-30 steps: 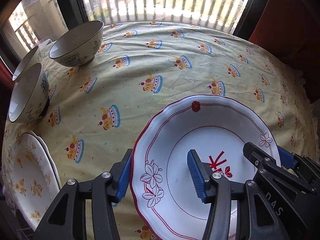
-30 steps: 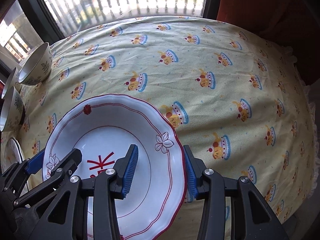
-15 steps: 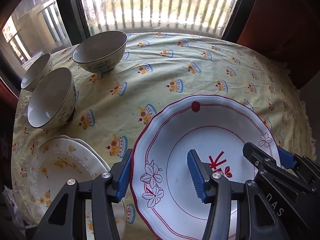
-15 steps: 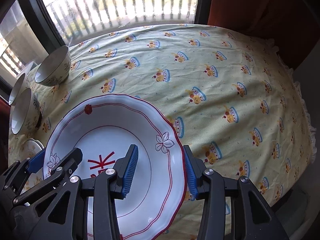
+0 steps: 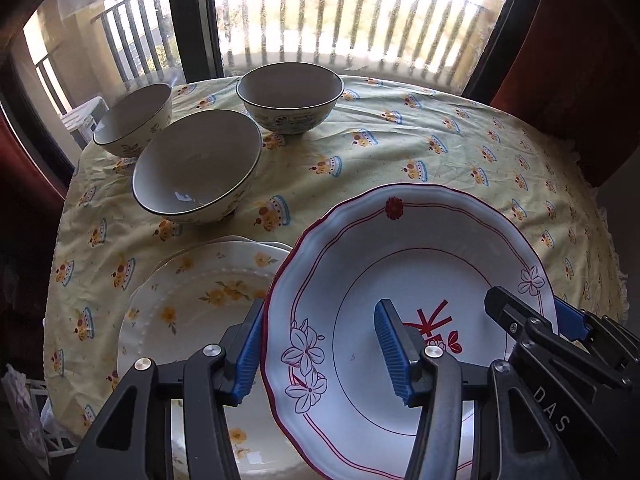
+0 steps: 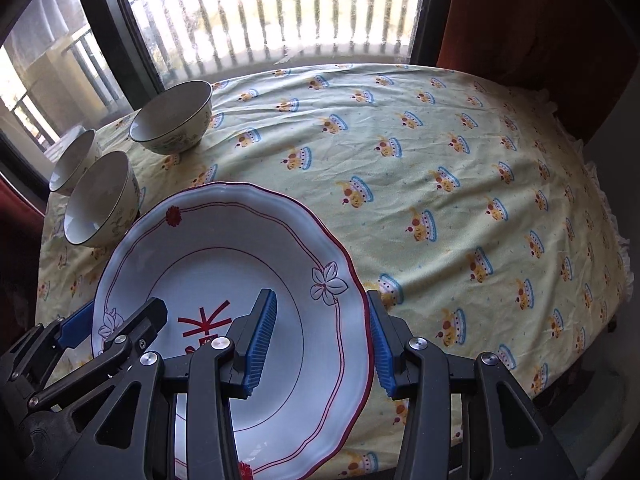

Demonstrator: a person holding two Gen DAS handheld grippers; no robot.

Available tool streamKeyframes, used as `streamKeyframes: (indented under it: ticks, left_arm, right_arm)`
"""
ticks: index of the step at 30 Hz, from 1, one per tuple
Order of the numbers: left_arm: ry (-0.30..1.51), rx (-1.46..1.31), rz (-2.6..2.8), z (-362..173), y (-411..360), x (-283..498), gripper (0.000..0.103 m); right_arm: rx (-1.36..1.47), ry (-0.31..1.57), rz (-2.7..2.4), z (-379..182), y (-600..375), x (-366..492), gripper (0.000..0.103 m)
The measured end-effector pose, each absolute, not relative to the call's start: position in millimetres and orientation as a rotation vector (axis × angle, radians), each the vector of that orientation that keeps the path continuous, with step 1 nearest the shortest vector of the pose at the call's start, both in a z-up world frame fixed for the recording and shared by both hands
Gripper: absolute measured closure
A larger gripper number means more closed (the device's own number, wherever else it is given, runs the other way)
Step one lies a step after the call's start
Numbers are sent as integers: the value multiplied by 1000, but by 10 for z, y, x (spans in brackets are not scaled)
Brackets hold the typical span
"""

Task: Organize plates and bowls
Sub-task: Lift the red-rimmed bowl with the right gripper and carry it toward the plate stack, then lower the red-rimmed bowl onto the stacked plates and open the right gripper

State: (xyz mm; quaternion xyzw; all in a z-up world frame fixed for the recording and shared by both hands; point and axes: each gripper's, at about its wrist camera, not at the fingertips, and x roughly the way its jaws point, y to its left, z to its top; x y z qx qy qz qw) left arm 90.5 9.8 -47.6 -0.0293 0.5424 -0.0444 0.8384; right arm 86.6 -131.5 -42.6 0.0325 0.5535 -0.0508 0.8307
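A white plate with red trim and flower drawings [image 5: 400,272] is held in the air by both grippers. My left gripper [image 5: 320,344] is shut on its left rim. My right gripper [image 6: 320,336] is shut on its right rim [image 6: 352,304]. Below and left of it lies a stack of white plates with yellow flowers [image 5: 192,300] on the tablecloth. Three cream bowls stand behind: one near the stack [image 5: 196,168], one at the far left [image 5: 132,120], one at the back [image 5: 290,96].
The table has a yellow cloth with crown prints [image 6: 460,184]. A window with bars [image 5: 340,24] is behind it. Dark red curtains [image 6: 540,20] hang at the right. The table edge drops off at the right [image 6: 616,280].
Both grippers have lifted the red-trimmed plate higher and carried it left. The yellow-flower plate stack and the bowls have come further into the left wrist view.
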Motion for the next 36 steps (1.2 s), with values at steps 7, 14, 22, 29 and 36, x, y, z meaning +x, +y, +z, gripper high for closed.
streamKeyframes:
  ticks: [7, 14, 22, 29, 36]
  left_arm:
    - [1177, -96, -63, -564, 484, 779, 49]
    - [1184, -88, -21, -655, 788, 726, 49]
    - [1227, -100, 10, -834, 966, 681, 49]
    - [1242, -101, 28, -933, 993, 702, 49]
    - [1242, -111, 51, -967, 998, 715, 49]
  right_arm:
    - [84, 1194, -64, -506, -910, 772, 55]
    - [50, 1229, -12, -638, -537, 748, 55]
    - [2, 1295, 23, -828, -293, 785, 55]
    - [-49, 1321, 28, -933, -213, 855, 55]
    - [-102, 1308, 28, -953, -153, 920, 55]
